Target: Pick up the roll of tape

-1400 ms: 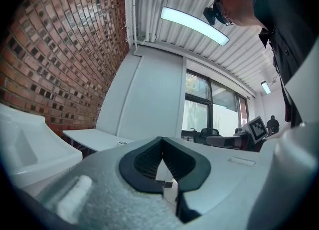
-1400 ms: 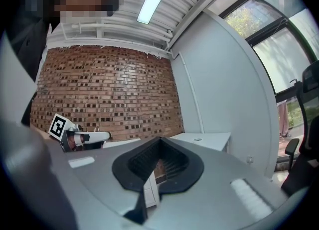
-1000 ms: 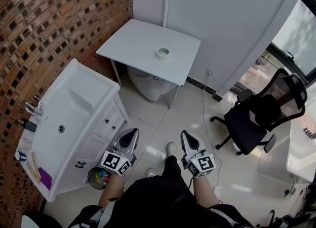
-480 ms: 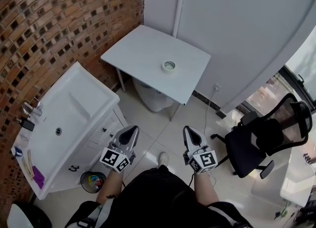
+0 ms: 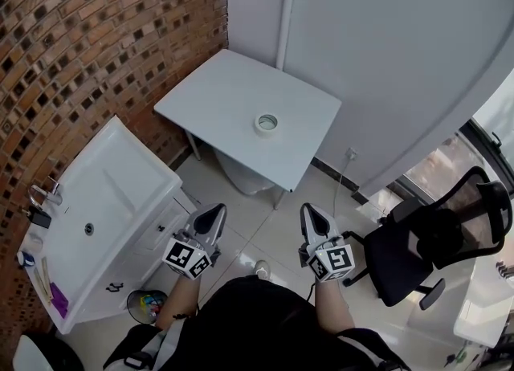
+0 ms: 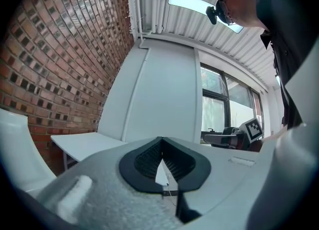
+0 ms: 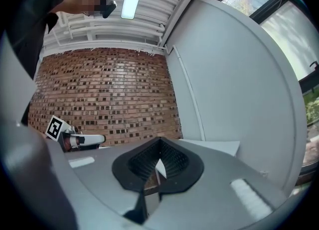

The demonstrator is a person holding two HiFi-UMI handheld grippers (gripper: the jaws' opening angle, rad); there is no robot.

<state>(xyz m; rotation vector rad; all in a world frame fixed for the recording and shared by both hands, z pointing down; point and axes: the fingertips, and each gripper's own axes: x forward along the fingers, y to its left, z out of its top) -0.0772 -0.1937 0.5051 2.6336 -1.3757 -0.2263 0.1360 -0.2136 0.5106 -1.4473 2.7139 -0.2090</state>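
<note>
A white roll of tape (image 5: 267, 124) lies flat on a small white table (image 5: 225, 104) in the corner, seen in the head view. My left gripper (image 5: 214, 213) and right gripper (image 5: 310, 213) are held side by side over the tiled floor, well short of the table, both pointing level toward it. Each has its jaws shut with nothing between them. In the left gripper view the gripper (image 6: 160, 150) faces the table's edge (image 6: 84, 143); the tape is hidden there. The right gripper view shows its gripper (image 7: 159, 154) before the brick wall and a corner of the table (image 7: 214, 147).
A white washbasin cabinet (image 5: 96, 217) stands along the brick wall (image 5: 88, 48) at left, with a small bin (image 5: 146, 305) at its foot. A black office chair (image 5: 434, 241) stands at right. A white rounded container (image 5: 241, 170) sits under the table.
The table and tape have come nearer in the head view as the person walks toward them. Both grippers keep their places before the body, still shut.
</note>
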